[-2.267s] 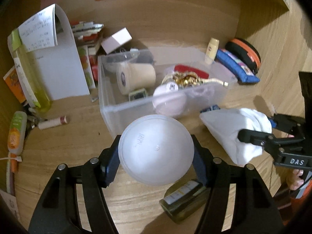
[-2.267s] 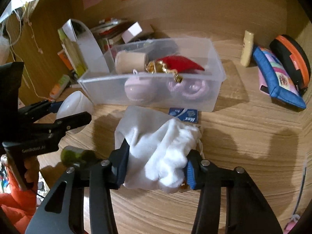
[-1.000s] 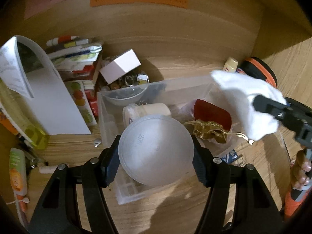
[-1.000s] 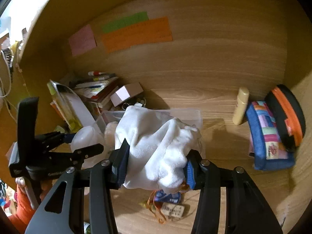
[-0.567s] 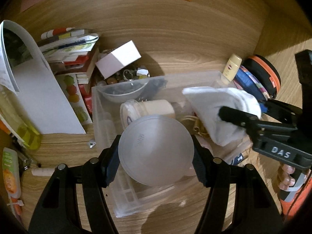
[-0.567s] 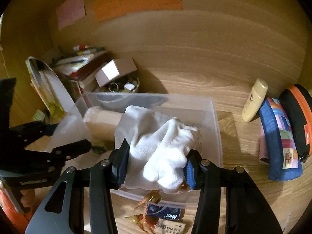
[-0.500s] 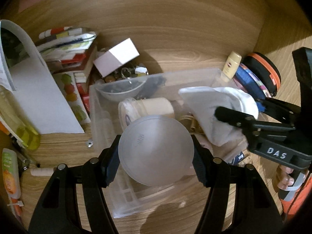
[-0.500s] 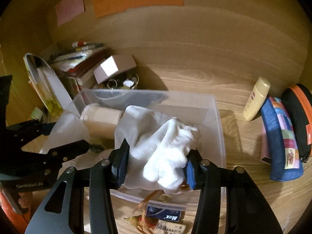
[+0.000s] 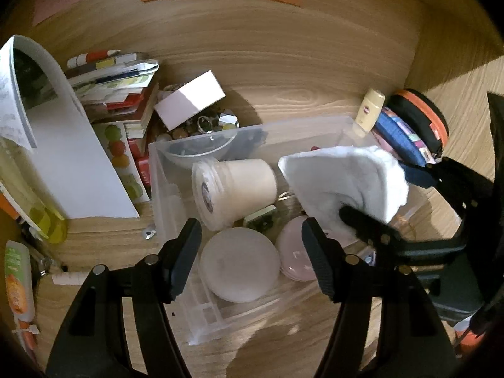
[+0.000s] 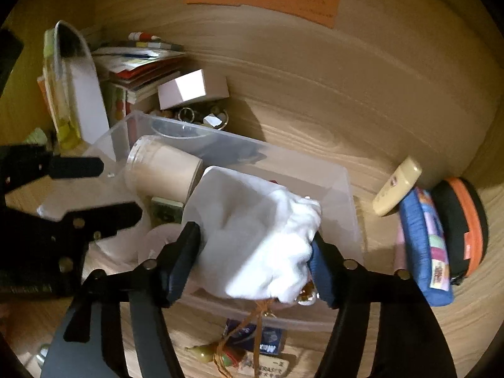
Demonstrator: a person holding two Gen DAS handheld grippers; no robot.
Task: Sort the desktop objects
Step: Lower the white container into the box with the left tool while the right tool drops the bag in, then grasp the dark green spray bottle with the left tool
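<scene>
A clear plastic bin [image 9: 201,327] [image 10: 349,195] stands on the wooden desk. My left gripper [image 9: 250,249] is open just above it, and the frosted white round lid [image 9: 239,264] lies inside the bin below the fingers, next to a pink round case [image 9: 294,260] and a beige jar [image 9: 236,193] on its side. My right gripper [image 10: 256,249] is shut on a white cloth pouch [image 10: 255,236] and holds it over the bin's right half; the pouch also shows in the left wrist view [image 9: 343,182].
Books and papers [image 9: 116,75], a white box [image 9: 189,102] and a bowl of trinkets stand behind the bin on the left. A cream tube [image 10: 397,186], a blue pouch [image 10: 425,245] and an orange-black case [image 10: 463,223] lie right. An eraser and tassel charm [image 10: 255,346] lie in front.
My left gripper has opened and the frosted lid has dropped into the bin. My right gripper has lowered the white pouch closer over the bin.
</scene>
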